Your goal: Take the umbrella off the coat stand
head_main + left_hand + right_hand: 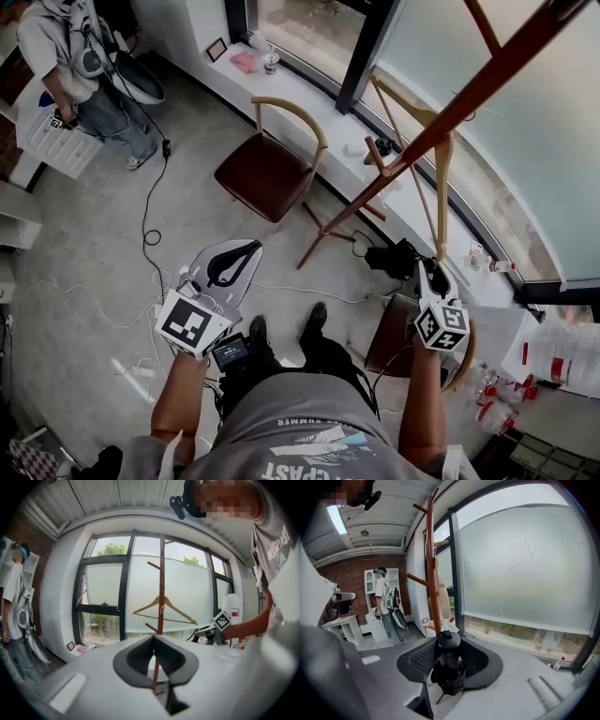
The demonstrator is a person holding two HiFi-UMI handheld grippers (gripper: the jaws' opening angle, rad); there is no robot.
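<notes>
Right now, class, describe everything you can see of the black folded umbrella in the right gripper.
The black folded umbrella is compact, with a smooth rounded handle on top and bunched fabric below. It stands about upright, clamped in the right gripper, the brown wooden coat stand behind it.

**Bystander, chair and cables along a window wall**

A person (80, 56) in a light top and jeans stands beside a white drawer unit (56, 141) at the far end of a grey floor (84, 244), where black and white cables (145, 220) trail. A brown-seated wooden chair (267, 173) stands with its back to the white windowsill (300, 94), which carries a small picture frame (217, 50), a pink item (244, 63) and a cup (271, 63). A pale wooden hanger (182, 609) hangs before frosted glass (187, 588). A red brick wall (351, 581) closes the room.
</notes>
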